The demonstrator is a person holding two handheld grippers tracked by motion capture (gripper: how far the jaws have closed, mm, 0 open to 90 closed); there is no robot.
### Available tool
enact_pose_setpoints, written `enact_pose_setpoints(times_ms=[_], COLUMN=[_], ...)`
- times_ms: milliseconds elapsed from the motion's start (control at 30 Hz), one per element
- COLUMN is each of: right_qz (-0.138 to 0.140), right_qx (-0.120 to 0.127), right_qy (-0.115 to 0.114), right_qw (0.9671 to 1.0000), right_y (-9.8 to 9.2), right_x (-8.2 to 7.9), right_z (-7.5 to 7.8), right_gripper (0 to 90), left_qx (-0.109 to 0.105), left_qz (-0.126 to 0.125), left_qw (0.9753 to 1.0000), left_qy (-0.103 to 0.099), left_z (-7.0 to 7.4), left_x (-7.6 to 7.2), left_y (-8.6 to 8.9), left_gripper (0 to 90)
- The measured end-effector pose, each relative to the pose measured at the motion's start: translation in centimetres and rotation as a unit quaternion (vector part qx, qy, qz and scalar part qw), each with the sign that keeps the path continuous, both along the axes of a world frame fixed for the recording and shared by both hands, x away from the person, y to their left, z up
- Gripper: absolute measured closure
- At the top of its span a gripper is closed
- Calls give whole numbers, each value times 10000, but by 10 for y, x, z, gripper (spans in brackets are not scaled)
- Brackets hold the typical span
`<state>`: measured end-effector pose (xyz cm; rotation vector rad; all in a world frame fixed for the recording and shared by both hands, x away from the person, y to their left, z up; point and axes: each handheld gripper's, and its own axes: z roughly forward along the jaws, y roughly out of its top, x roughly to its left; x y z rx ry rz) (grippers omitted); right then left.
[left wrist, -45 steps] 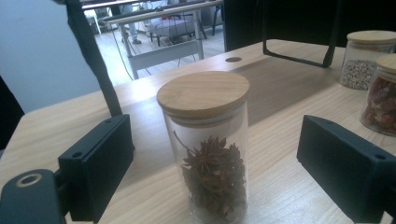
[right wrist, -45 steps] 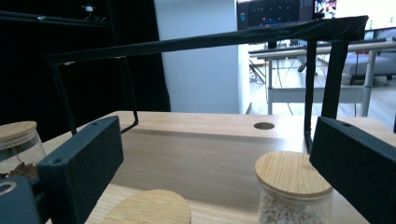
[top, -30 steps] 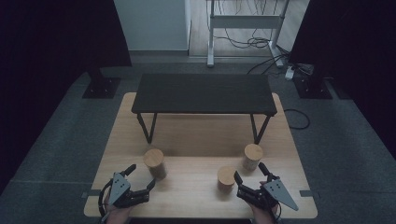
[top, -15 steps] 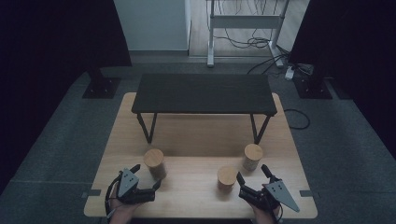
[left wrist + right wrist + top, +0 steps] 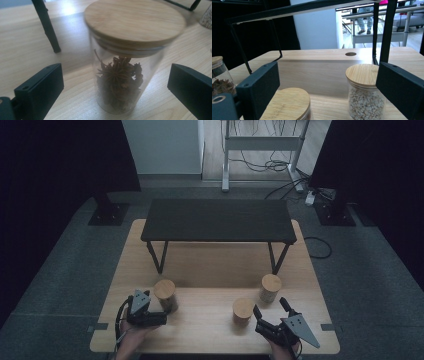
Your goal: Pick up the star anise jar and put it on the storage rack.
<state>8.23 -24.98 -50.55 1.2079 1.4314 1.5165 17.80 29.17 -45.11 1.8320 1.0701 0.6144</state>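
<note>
A glass jar of star anise [image 5: 120, 80] with a wooden lid [image 5: 135, 22] stands between the jaws of my left gripper [image 5: 115, 85], which is open and not touching it. In the high view this jar [image 5: 164, 295] is at the front left, with the left gripper [image 5: 161, 310] just in front of it. My right gripper [image 5: 271, 310] is open at the front right, behind a middle jar [image 5: 243, 311]. Through its jaws [image 5: 327, 90] I see a jar of pale grains [image 5: 364, 95] and the lid of the middle jar [image 5: 287, 103].
A low black bench [image 5: 217, 220] with thin metal legs stands across the back of the wooden table [image 5: 210, 265]. The grain jar [image 5: 270, 287] is close to its right leg [image 5: 277, 257]. A round hole [image 5: 350, 54] shows in the tabletop farther back.
My left gripper has swung right and in toward the star anise jar, which now sits between its jaws. The right gripper has barely shifted.
</note>
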Motion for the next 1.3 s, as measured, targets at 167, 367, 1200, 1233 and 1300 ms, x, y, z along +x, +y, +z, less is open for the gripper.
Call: enact_pose_setpoints(times_ms=[167, 367, 1200, 1233, 1300], right_qz=[-23, -19, -36, -37, -50], right_qx=[-13, 23, 24, 18, 0], right_qy=[28, -22, -12, -13, -21], right_qw=[10000, 10000, 10000, 10000, 10000], right_y=[1, 1, 1, 1, 1], right_x=[-1, -2, -3, -3, -3], right_z=[1, -1, 0, 0, 0], right_gripper=[54, 53, 53, 52, 52], left_qx=[15, 250, 307, 319, 298], left_qz=[-145, -243, -98, -116, -140], left_qw=[9998, 9991, 9985, 9984, 9981], left_qy=[-94, -242, -433, -460, -516], left_z=[-2, 1, -12, -13, -15], left_x=[2, 5, 11, 11, 11], left_y=[-1, -11, -21, -20, -18], left_gripper=[4, 18, 90, 90, 139])
